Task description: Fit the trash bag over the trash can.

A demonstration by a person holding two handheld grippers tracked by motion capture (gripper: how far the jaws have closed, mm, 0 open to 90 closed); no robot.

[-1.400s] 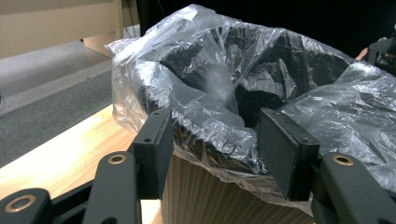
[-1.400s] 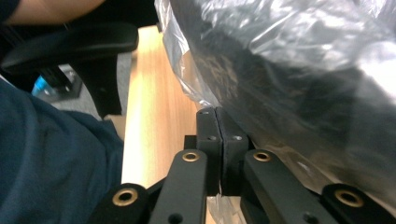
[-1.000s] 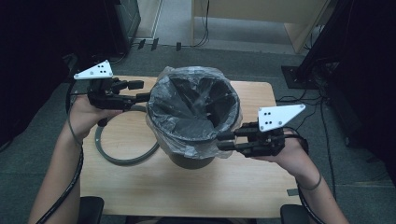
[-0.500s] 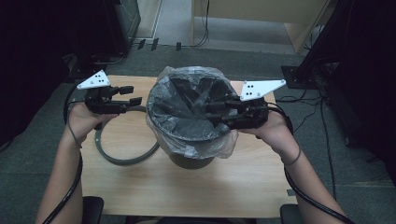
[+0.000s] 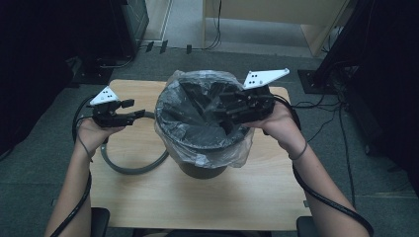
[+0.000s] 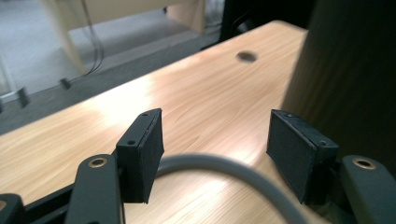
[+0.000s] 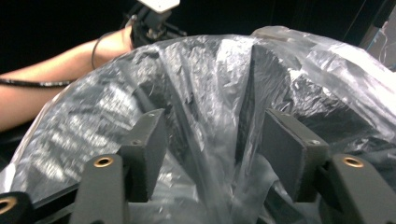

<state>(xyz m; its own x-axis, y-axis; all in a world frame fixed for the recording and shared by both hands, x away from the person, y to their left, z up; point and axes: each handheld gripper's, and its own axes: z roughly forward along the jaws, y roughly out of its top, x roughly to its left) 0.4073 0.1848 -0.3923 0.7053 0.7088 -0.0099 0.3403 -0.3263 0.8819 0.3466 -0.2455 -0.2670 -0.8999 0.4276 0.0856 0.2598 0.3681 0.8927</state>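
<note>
A dark bin (image 5: 202, 170) lined with a clear plastic bag (image 5: 197, 123) stands mid-table. My right gripper (image 5: 222, 106) reaches over the bin's right rim. Its jaws have just been opening and stand apart, with a loose fold of the bag (image 7: 205, 74) between them and neither pad pressing on it (image 7: 212, 140). A grey ring (image 5: 133, 168) lies flat on the table left of the bin. My left gripper (image 5: 133, 109) is low over the ring's far arc (image 6: 224, 163). Its jaws have also just been opening and are wide apart (image 6: 217, 135), the ring passing under them.
The wooden table (image 5: 197, 202) has a cable hole (image 6: 246, 56) near its far side. The bin's dark wall (image 6: 350, 70) rises close beside the left gripper. Cables and dark furniture are on the floor around the table.
The right hand has slid along the bin's right rim from its near side to its far side. The left hand has sunk toward the ring on the table.
</note>
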